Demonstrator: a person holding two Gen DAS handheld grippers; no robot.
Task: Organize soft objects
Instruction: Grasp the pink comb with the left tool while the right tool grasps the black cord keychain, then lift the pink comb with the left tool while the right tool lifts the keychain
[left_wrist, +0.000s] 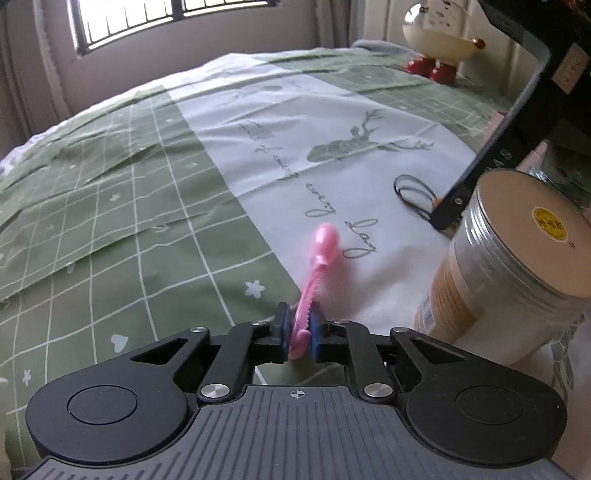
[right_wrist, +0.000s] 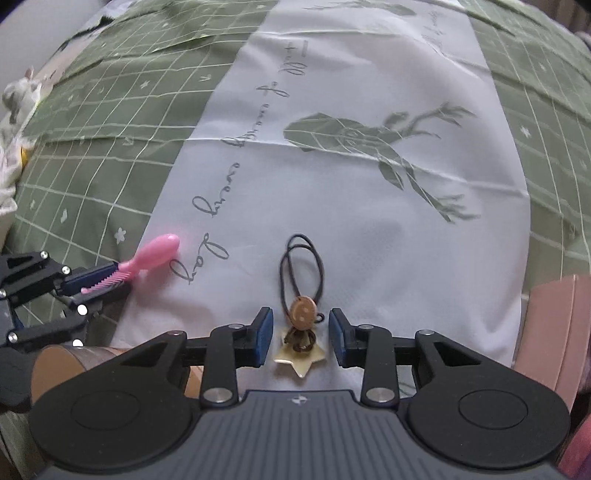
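Left gripper (left_wrist: 298, 332): fingers clamped on the toothed end of a small pink comb (left_wrist: 320, 254), whose rounded handle projects forward above the bed (left_wrist: 147, 184) cover.

Right gripper (right_wrist: 301, 338): fingers narrowly parted, pads clear of the thing between them, a black hair tie (right_wrist: 301, 266) with a round wooden charm and a pale star piece. The hair tie lies flat on the white band of the green checked cover.

A clear lidded jar (left_wrist: 517, 266) stands beside the left gripper. A plush toy (left_wrist: 439, 37) sits at the far edge of the bed.
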